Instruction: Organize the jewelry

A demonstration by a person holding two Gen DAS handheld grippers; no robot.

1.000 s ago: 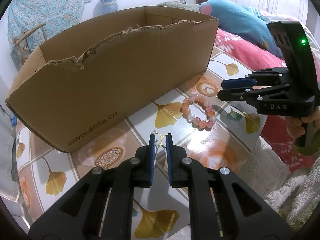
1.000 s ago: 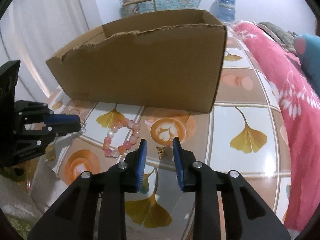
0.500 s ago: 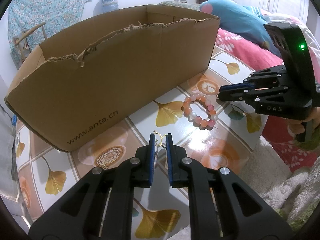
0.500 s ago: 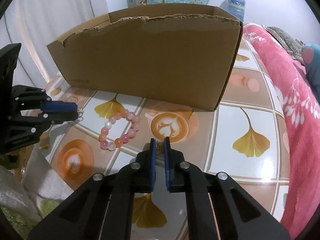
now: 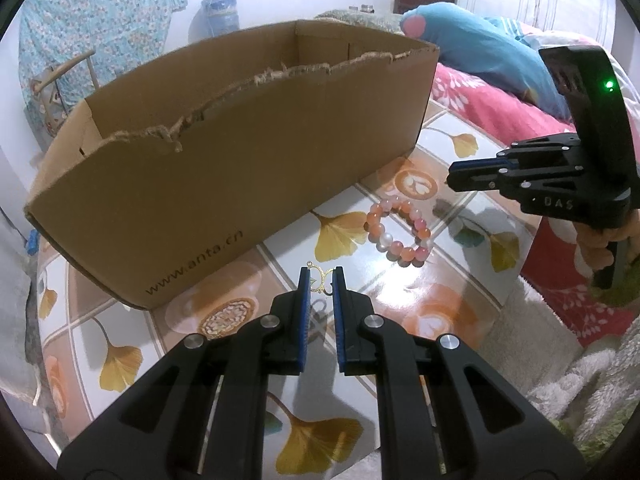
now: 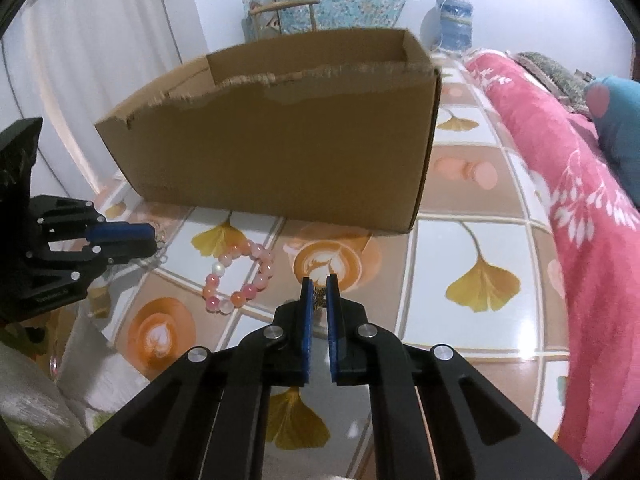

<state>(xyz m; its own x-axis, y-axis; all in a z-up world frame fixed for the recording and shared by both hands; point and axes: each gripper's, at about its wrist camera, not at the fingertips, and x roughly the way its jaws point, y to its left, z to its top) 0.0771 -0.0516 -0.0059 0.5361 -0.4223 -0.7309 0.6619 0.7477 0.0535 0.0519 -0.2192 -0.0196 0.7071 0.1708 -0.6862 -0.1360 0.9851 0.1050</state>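
- Step in hand, as I judge it: both small pieces are picked up and wait to go into the box [image 5: 224, 184]; the bracelet [image 5: 398, 226] is not yet gathered.
- The left gripper [image 5: 320, 280] has its jaws narrow, pinching a gold filigree earring [image 5: 319, 279] at the tips, just above the table [image 5: 404, 304], near the box's front wall.
- The right gripper [image 6: 319, 292] has its jaws drawn close on a small gold charm [image 6: 319, 298], which looks butterfly-shaped; it sits between the pads at the very tips.
- In the left view the right gripper appears at the far right, raised over the table, a hand [image 5: 600, 240] on its handle.
- The bracelet, of pink, orange and white beads, lies flat on the table between the two grippers, in front of the box and apart from it.
- The box is open-topped cardboard with a torn front rim; it stands on the table beyond the bracelet. From both views only its inner far walls show, so I cannot tell what lies inside.
- Next move, in my judgement: lift each piece above the ragged rim, carry it over the opening, and only then let the jaws part; the pieces are tiny and held at the tips, so a knock on the rim could shake them loose.
- A pink blanket [image 6: 580, 200] lies right of the table.
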